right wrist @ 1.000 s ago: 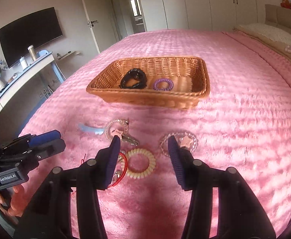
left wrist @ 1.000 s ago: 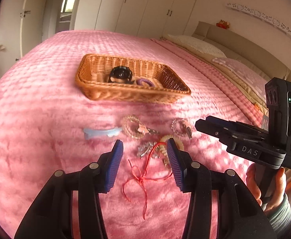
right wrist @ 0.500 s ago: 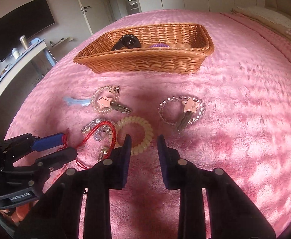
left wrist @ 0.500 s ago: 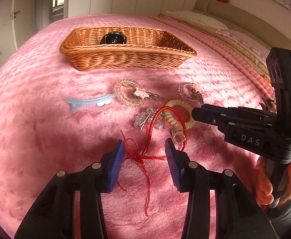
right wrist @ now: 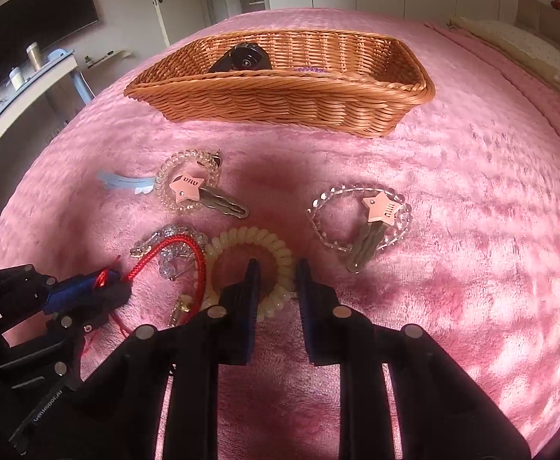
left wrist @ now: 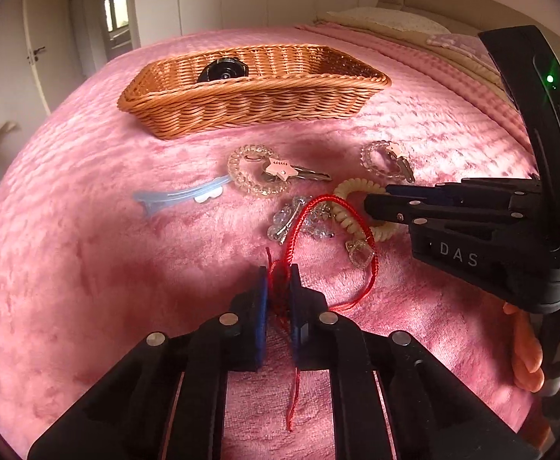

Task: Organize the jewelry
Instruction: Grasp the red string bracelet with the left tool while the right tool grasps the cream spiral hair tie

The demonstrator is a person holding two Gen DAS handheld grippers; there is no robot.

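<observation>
My left gripper is shut on the knotted end of a red cord bracelet, which lies on the pink bedspread; it shows in the right wrist view too. My right gripper is partly closed with one finger inside a cream coil hair tie and the other outside it; its jaws straddle the coil's near side. A crystal brooch lies under the red cord. Two bead bracelets with pink star keys and a blue hair clip lie nearby.
A wicker basket stands farther back and holds a black round item and a purple hair tie. The pink bedspread spreads all around. A desk with a TV is at the far left.
My left gripper moved down onto the red cord's knot and shut on it. My right gripper moved forward and lower onto the cream coil hair tie.
</observation>
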